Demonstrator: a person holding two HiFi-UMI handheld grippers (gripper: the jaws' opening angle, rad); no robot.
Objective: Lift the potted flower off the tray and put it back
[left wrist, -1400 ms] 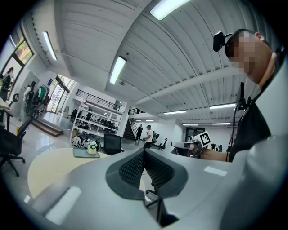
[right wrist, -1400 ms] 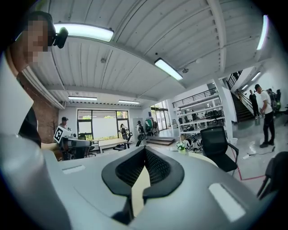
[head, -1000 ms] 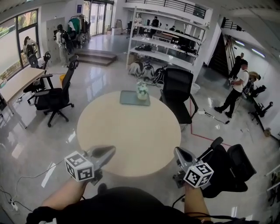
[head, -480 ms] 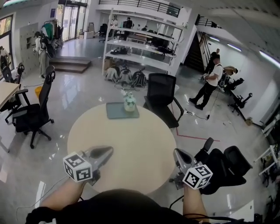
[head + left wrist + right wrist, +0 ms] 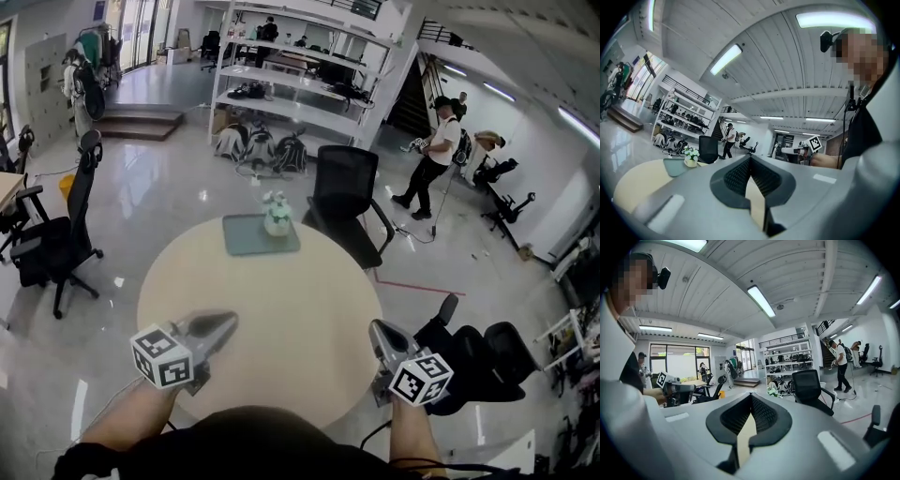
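Step in hand: approach. I hold the left gripper (image 5: 229, 320) and right gripper (image 5: 376, 326) low in the frame, both with jaws together and empty. The potted flower (image 5: 277, 214) stands on the tray (image 5: 244, 236) at upper centre, apparently upright, well apart from both grippers. Next: reach across the table (image 5: 281, 300) and open the jaws.

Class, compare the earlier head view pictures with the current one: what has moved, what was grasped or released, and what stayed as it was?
The head view has swung to the right, so the round table, the tray and the potted flower now sit further left in the picture. Nothing was grasped or released. The left gripper and right gripper stay shut and empty near the table's near edge, and the potted flower remains on the tray.
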